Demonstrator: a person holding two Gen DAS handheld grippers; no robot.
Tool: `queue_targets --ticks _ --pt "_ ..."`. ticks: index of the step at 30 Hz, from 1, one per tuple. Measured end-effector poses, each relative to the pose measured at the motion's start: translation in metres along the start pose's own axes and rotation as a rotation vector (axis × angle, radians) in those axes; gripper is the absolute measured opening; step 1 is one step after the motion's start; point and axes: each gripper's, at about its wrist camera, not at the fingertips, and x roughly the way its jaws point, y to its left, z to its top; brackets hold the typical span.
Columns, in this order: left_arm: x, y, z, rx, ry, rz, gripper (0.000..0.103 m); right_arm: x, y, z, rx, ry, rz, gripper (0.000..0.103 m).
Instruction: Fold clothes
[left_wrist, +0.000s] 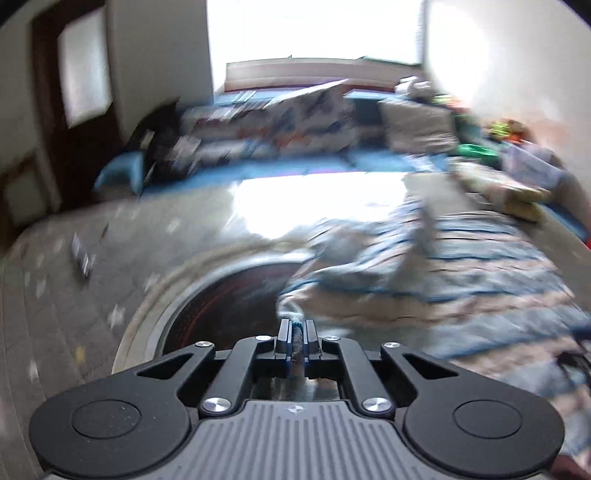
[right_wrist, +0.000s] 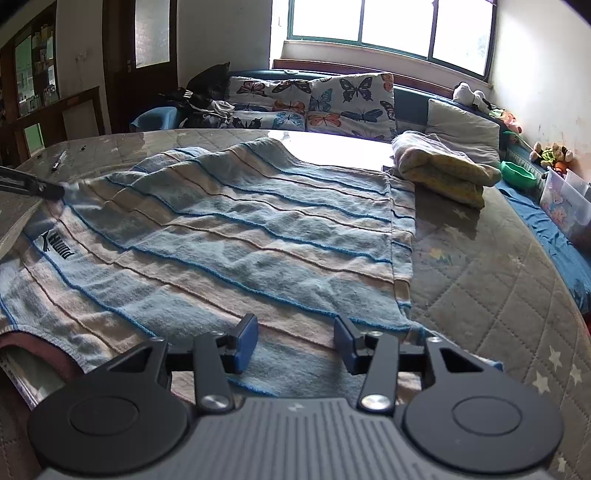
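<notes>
A blue and beige striped towel (right_wrist: 229, 236) with a black logo lies spread on the quilted bed (right_wrist: 480, 280). My right gripper (right_wrist: 295, 345) is open and empty, low over the towel's near edge. My left gripper (left_wrist: 297, 332) is shut on a corner of the towel (left_wrist: 424, 280) and holds it lifted; that view is blurred by motion. In the right wrist view the left gripper (right_wrist: 55, 192) shows at the far left, gripping the towel's far left corner.
A folded yellow and grey cloth (right_wrist: 443, 166) lies at the back right of the bed. Butterfly pillows (right_wrist: 314, 103) line the headboard. A pen (right_wrist: 58, 161) lies at the back left. A dark round mat (left_wrist: 229, 310) shows under the left gripper. Toys and a plastic box (right_wrist: 565, 203) stand at the right.
</notes>
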Motion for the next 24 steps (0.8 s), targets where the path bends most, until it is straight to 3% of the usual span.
queue_targets --ticks 3,5,9,12,16,18,20,24 --pt "-0.022 -0.039 -0.009 0.131 -0.064 -0.095 0.006 0.001 0.001 0.001 -0.003 0.0 -0.004 0.047" --pt "-0.026 -0.061 -0.021 0.198 -0.037 -0.186 0.006 0.001 0.001 0.001 -0.003 0.0 -0.004 0.047" --pt "-0.022 -0.085 -0.039 0.225 0.061 -0.328 0.009 0.001 0.001 0.0 -0.001 0.0 -0.005 0.047" --pt "-0.03 -0.087 -0.04 0.229 0.056 -0.36 0.01 0.001 0.001 0.0 0.0 0.0 -0.004 0.047" --pt "-0.045 -0.052 -0.009 0.134 -0.045 -0.282 0.014 0.001 0.001 0.001 -0.01 0.002 -0.002 0.048" --pt "-0.044 -0.029 0.006 0.073 -0.068 -0.21 0.027 0.001 0.001 0.001 -0.01 0.002 0.001 0.049" --pt "-0.033 -0.005 0.017 -0.018 -0.05 -0.131 0.036 0.002 0.001 0.001 -0.005 0.0 0.001 0.051" --pt "0.006 0.035 0.03 -0.2 0.054 -0.049 0.034 0.002 0.002 0.0 -0.003 -0.002 -0.002 0.052"
